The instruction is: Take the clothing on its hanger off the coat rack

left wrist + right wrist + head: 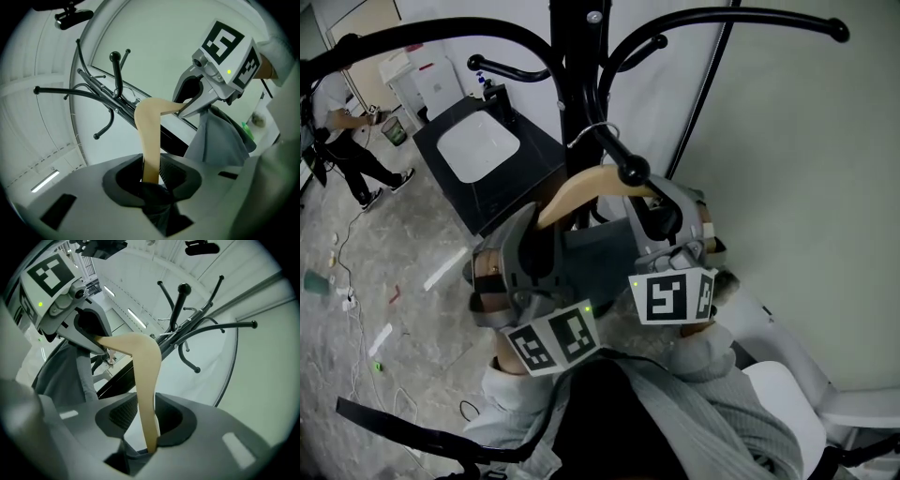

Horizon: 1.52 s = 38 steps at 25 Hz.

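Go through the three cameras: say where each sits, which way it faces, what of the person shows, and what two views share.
Head view: on the person's head, facing steeply down at the coat rack, hanger, left gripper and right gripper; grey sweater shows.
Left gripper view: on the left gripper, looking along its jaws, hanger between them; right gripper opposite.
Right gripper view: on the right gripper, same look; left gripper opposite.
Shared: both gripper views show hanger and coat rack.
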### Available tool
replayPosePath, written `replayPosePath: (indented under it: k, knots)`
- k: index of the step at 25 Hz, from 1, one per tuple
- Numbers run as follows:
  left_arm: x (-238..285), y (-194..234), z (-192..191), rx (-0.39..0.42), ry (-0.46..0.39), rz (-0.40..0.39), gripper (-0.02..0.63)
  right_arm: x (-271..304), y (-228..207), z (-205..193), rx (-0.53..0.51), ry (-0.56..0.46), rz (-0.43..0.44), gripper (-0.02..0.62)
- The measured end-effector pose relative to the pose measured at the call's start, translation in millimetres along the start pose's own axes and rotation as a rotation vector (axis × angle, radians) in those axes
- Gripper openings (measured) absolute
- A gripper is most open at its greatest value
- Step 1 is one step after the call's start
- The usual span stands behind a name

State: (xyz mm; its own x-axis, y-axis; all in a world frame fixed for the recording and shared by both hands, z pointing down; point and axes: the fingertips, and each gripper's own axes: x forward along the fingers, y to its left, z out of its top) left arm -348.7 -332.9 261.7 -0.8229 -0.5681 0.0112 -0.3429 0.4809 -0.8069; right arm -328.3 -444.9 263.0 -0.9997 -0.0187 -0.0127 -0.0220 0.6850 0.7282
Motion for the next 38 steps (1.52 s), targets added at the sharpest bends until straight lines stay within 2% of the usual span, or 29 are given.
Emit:
replayPosePath:
  k: [9,15,19,27,34,38]
  knots:
    - [-3.3,6.0,10.3,0.028,-0.031,0.011,0.098,-7.4,-6.8,5.8,-0.040,0.011,-0.056,0.110]
    - [-13.3,18.9,48.9,0.057,-0.135,0.036,0.099,-36.2,-39.1,19.3,-0.074,0.021,-0.152,0.110]
    - [-20.5,14.6,83.5,0.065,-0.233,0.012,0.100,-68.9,-64.4,18.0,-0.091,0.065,-0.238,0.110]
    - [-29.5,-46.3,154.0,0.035,-0.450,-0.178,0.098,-156.3,-100.5,-26.1,-0.094,0.282,-0.411,0.110]
    - [-49.6,-122.6,200.2,0.007,-0.555,-0.377,0.098,-236.0,-106.7,-77.1,-0.052,0.478,-0.487,0.110]
    - [-54.6,-157.7,214.0,0.007,-0.586,-0.453,0.098,-263.9,-104.5,-101.2,-0.038,0.551,-0.514,0.110]
